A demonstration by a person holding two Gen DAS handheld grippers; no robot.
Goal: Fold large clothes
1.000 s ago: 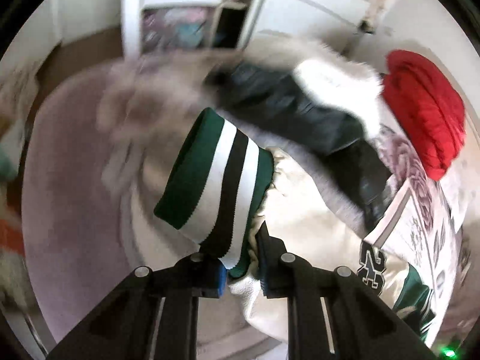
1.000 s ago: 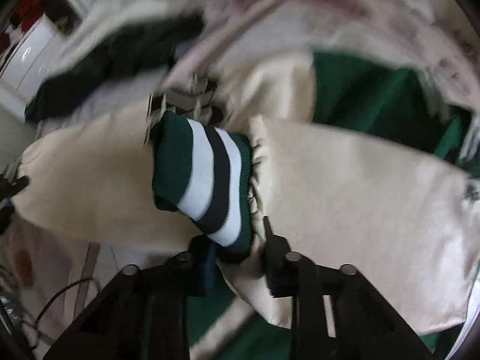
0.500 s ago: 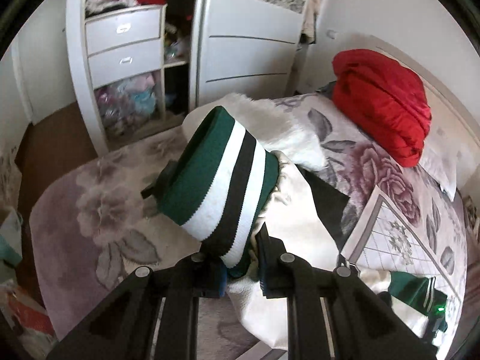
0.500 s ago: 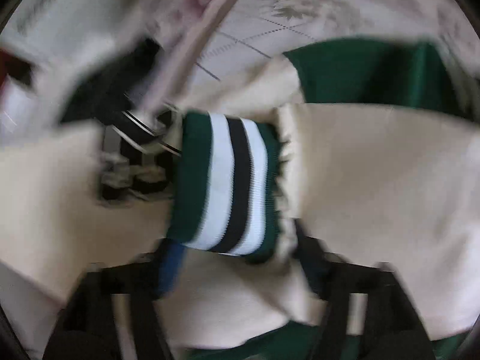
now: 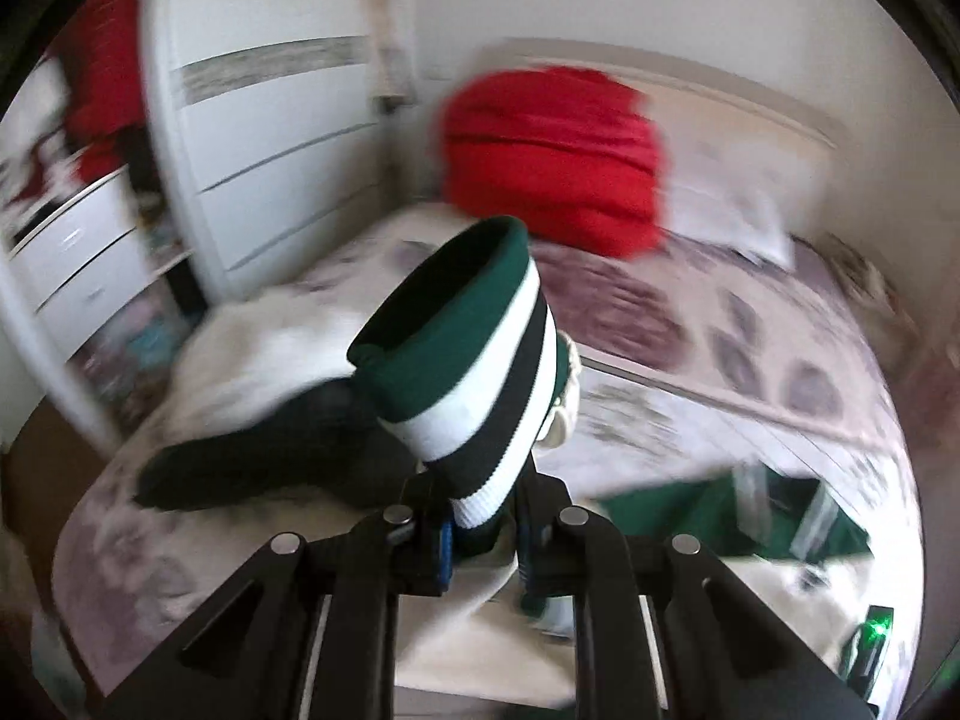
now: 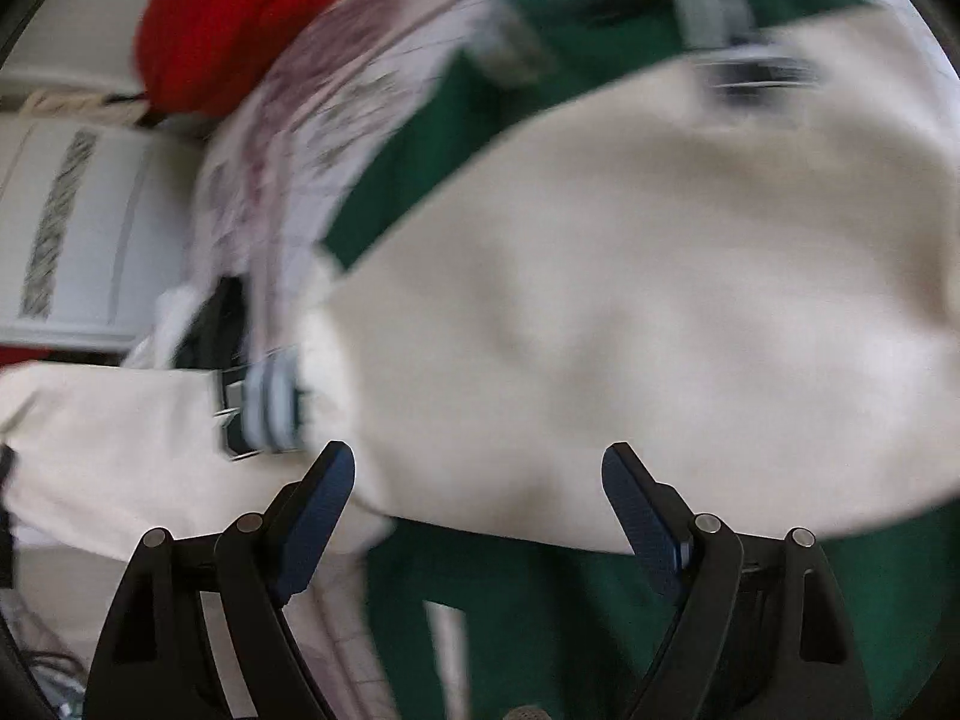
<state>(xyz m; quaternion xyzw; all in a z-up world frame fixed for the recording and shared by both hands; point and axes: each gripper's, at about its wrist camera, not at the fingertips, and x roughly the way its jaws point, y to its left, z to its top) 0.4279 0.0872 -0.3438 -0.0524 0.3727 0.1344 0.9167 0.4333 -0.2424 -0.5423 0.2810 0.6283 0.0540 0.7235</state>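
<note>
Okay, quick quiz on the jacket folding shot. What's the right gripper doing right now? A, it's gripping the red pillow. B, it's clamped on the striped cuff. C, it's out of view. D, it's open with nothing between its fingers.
D: the right gripper has its blue-padded fingers spread wide apart with nothing between them, over the cream sleeve, while the left gripper is the one clamped on the striped cuff.

One green-and-cream jacket with one striped cuff visible, one red pillow, one white pillow, one black garment and two grippers, left and right, on one bed.
</note>
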